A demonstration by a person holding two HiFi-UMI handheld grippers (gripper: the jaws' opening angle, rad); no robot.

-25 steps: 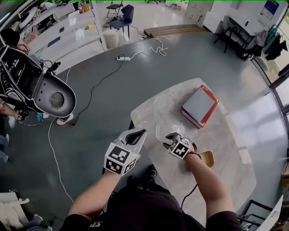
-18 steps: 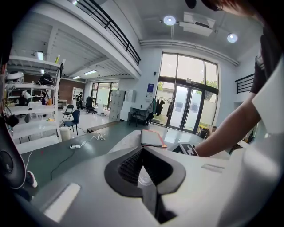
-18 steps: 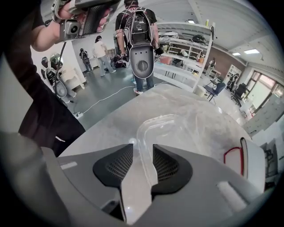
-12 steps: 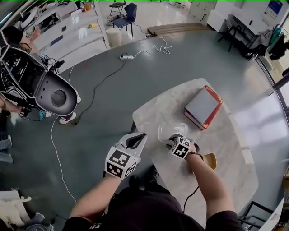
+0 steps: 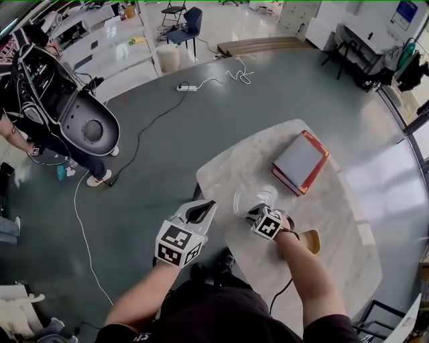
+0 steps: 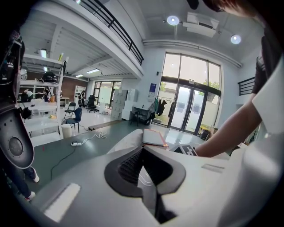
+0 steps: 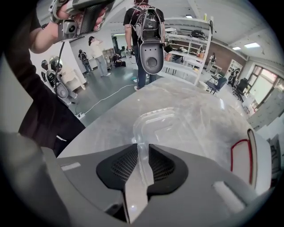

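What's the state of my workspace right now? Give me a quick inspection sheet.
surface: pale marble table.
job's things: clear plastic container at the table's near side.
clutter: red-edged book lying flat farther back; tan wooden piece beside the right wrist.
tools: right tool shut on the container's rim; left tool shut, empty, off the table's edge.
cables: white power strip with cord, thin white cable, both on the floor.
surroundings: person wearing a backpack rig, blue chair.

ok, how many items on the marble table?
3: clear tray clamped in right gripper, red-edged book farther out, tan object by the right forearm. Arm may hide more.
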